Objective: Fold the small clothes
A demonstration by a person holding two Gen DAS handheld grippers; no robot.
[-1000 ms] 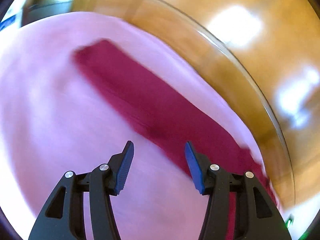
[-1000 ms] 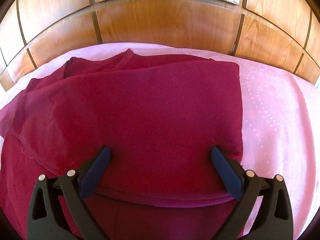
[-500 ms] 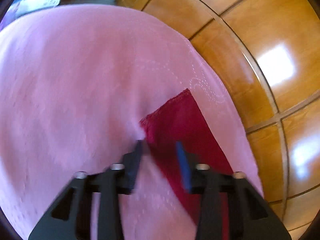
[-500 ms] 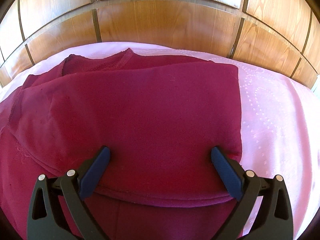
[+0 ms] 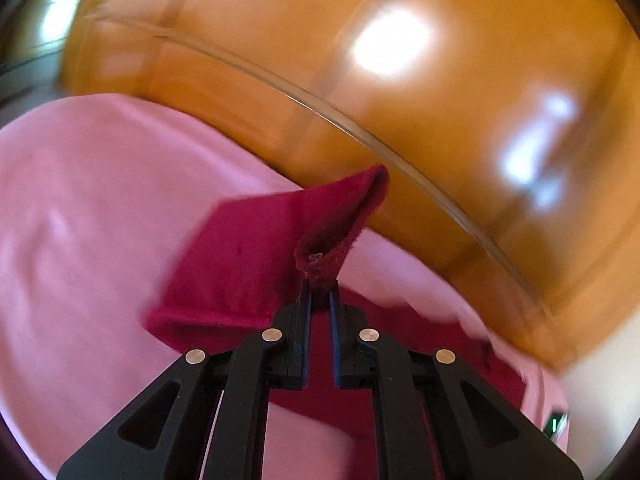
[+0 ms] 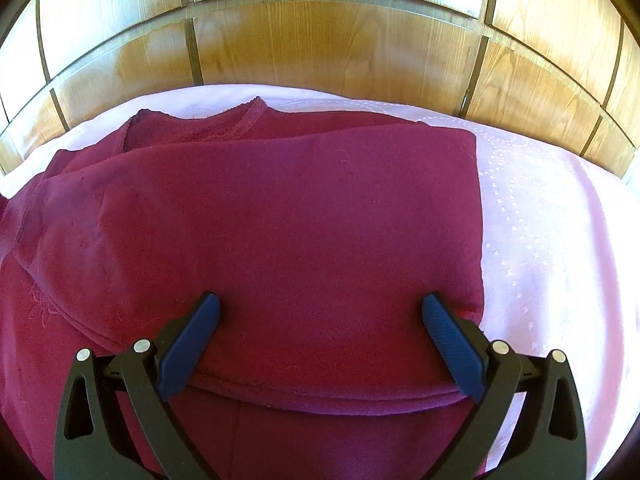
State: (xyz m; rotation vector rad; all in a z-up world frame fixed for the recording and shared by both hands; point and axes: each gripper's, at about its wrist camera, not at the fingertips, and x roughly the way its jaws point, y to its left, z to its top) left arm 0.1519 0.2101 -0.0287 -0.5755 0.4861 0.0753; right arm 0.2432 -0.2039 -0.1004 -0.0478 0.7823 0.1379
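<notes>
A dark red garment [image 6: 280,216] lies partly folded on a pink bedsheet [image 6: 552,248]. In the right wrist view my right gripper [image 6: 320,316] stands open just above the folded part, its blue pads [image 6: 452,344] wide apart with nothing pinched. In the left wrist view my left gripper [image 5: 320,292] is shut on a corner of the red garment [image 5: 248,260], likely a sleeve end. The cloth is lifted off the sheet and folds back from the fingertips. The picture there is blurred by motion.
A wooden panelled headboard [image 6: 320,40] rises right behind the bed, close to the garment's far edge. It fills the upper right as the headboard [image 5: 400,80] in the left wrist view. Bare pink sheet [image 5: 80,220] stretches to the left of the lifted cloth.
My left gripper closed on the garment's corner and lifted it off the sheet, swinging toward the headboard. The right gripper stayed still; the garment's left part shifted slightly.
</notes>
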